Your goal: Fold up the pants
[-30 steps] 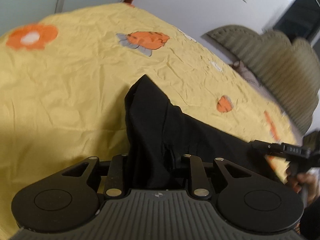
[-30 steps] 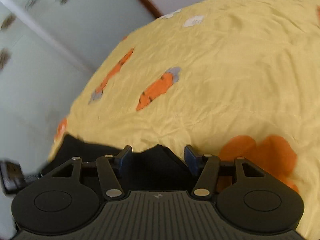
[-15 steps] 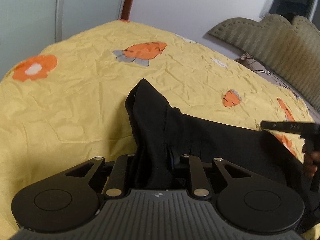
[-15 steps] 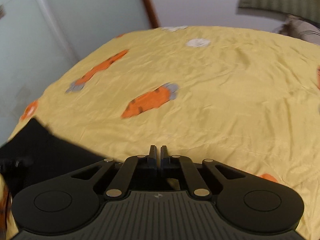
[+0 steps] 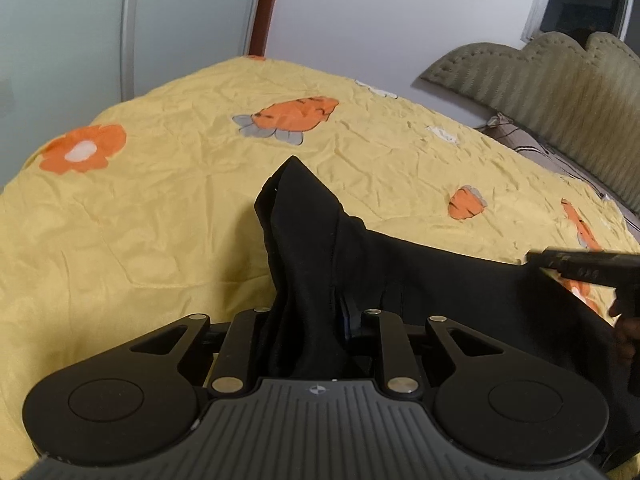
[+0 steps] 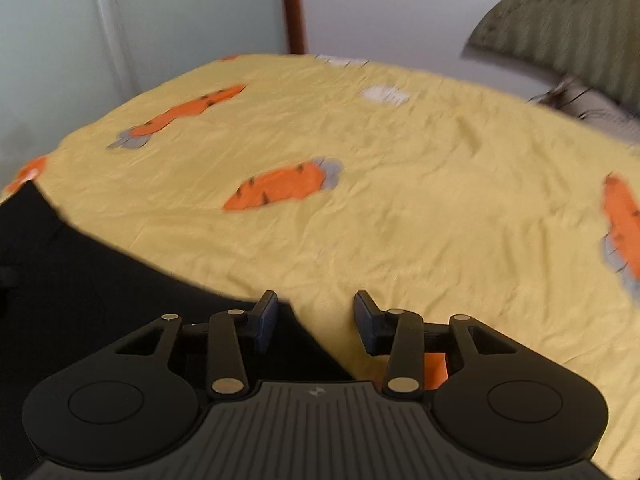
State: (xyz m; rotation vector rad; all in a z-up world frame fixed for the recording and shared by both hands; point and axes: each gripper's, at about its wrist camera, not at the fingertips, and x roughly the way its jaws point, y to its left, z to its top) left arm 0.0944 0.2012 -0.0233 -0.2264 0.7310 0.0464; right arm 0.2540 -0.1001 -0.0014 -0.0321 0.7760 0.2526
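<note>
The black pants (image 5: 312, 248) lie on a yellow bedspread (image 5: 160, 208) with orange carrot and flower prints. My left gripper (image 5: 312, 320) is shut on a bunched fold of the pants, which rises to a peak in front of it and spreads off to the right. In the right wrist view the pants (image 6: 80, 288) fill the lower left. My right gripper (image 6: 316, 316) is open over the pants' right edge, with nothing between its fingers. The right gripper's body also shows at the right edge of the left wrist view (image 5: 588, 268).
A padded olive headboard (image 5: 560, 92) stands at the far right with a pillow below it. A pale wall, a sliding wardrobe door (image 5: 72, 32) and a brown door frame lie behind the bed. The bed's far edge curves across the back.
My right gripper was open, shut half a second ago, and is open again now, having let go of the pants. The left gripper has kept its hold and tilted upward slightly.
</note>
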